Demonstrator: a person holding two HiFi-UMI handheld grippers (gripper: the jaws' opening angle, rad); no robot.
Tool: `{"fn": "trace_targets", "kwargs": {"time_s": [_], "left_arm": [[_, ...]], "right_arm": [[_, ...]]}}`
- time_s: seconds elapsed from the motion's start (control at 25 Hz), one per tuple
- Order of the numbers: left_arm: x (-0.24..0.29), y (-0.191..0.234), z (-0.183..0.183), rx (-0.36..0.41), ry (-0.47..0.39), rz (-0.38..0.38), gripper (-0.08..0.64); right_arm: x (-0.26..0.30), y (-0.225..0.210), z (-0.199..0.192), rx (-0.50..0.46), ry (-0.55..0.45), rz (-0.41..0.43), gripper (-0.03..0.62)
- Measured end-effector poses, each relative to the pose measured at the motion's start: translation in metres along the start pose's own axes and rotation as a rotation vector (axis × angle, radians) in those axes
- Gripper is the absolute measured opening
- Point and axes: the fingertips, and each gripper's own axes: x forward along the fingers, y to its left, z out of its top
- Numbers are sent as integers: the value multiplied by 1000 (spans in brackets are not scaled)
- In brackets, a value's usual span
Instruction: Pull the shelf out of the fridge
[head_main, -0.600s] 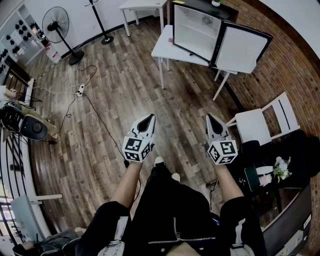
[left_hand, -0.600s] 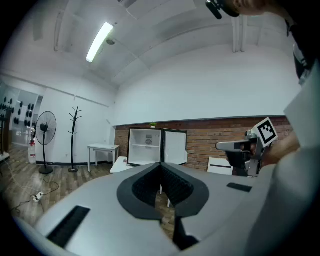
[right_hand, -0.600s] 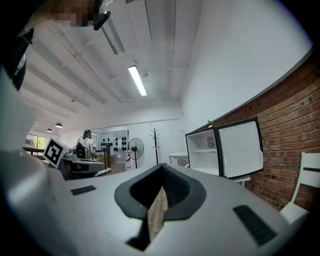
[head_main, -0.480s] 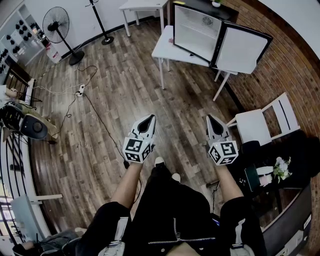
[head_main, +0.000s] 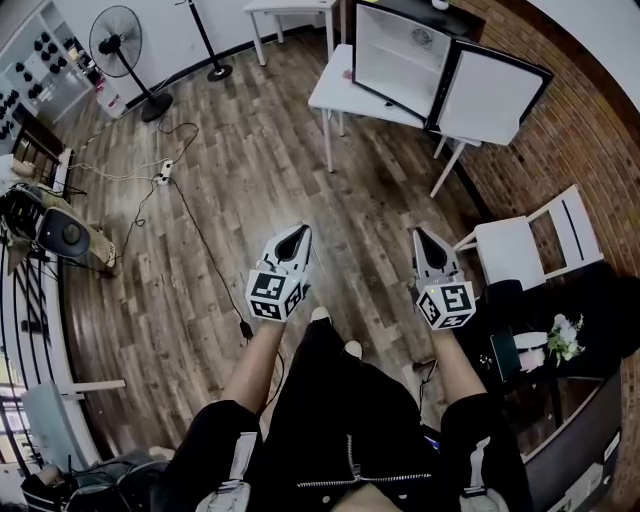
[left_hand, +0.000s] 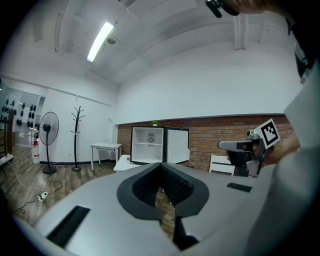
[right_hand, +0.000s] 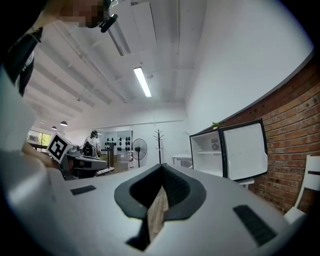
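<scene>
A small white fridge (head_main: 398, 55) stands on a white table (head_main: 328, 95) at the far end of the room, its door (head_main: 492, 95) swung open to the right. Inside it a thin white shelf (left_hand: 147, 143) crosses the upper part; the right gripper view also catches the shelf (right_hand: 207, 149). Both grippers are held out over the wooden floor, far short of the fridge. My left gripper (head_main: 297, 234) is shut with nothing in it, and my right gripper (head_main: 419, 237) is shut and empty too. Each gripper view shows jaws closed tip to tip, the left gripper (left_hand: 161, 166) and the right gripper (right_hand: 161, 167).
A white chair (head_main: 522, 247) stands by the brick wall at right, with a dark table carrying flowers (head_main: 563, 336) behind it. A cable and power strip (head_main: 164, 177) lie on the floor at left, near a standing fan (head_main: 126, 45). A second white table (head_main: 288, 10) stands at the back.
The head view has shifted slightly, so the fridge, table and fan sit a little higher in the picture. Both grippers keep their places and stay shut.
</scene>
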Motion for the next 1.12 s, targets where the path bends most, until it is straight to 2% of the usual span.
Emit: {"fn": "trace_targets", "kwargs": {"time_s": [0.24,0.48,0.68,1.12], "left_arm": [[9,14,-4,-2,22,11,20],[42,48,-1,-18,20,10,20],[83,80,10,-7,12,-19,20],[167,161,37,45,16,-117,20]], "right_arm": [[22,2,-11,4,31,15,5],[67,-5,-14,13,54,20,5],[113,-20,-12,10,62,2,5],[225,-42,-2,46,43,-100,5]]}}
